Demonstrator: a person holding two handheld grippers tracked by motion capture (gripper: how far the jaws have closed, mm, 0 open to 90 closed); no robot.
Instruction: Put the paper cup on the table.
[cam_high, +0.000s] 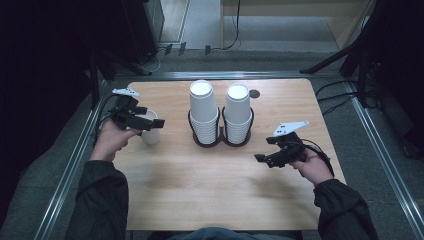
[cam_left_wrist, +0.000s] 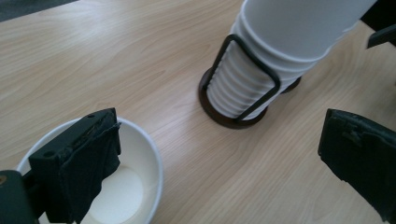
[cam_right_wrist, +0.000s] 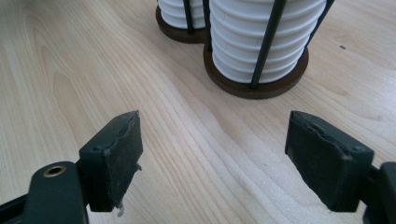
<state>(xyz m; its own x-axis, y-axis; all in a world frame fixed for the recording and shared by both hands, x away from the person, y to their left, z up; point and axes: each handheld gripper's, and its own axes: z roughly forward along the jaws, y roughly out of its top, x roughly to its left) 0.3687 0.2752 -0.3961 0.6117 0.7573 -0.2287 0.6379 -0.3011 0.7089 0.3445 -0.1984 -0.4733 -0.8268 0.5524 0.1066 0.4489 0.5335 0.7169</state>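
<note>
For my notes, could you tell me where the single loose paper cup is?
In the high view, the loose cup stands upright at the table's left, under the open left gripper, left of the two stacks.

The high view looked down from above; both gripper views faced the cup stacks (cam_high: 220, 112) closely, beyond their fingers (cam_right_wrist: 114, 154).

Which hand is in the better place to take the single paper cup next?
Left, most likely. The left gripper is open right over the single cup, with one jaw above its mouth. The right gripper is open above bare table, across the cup stacks.
</note>
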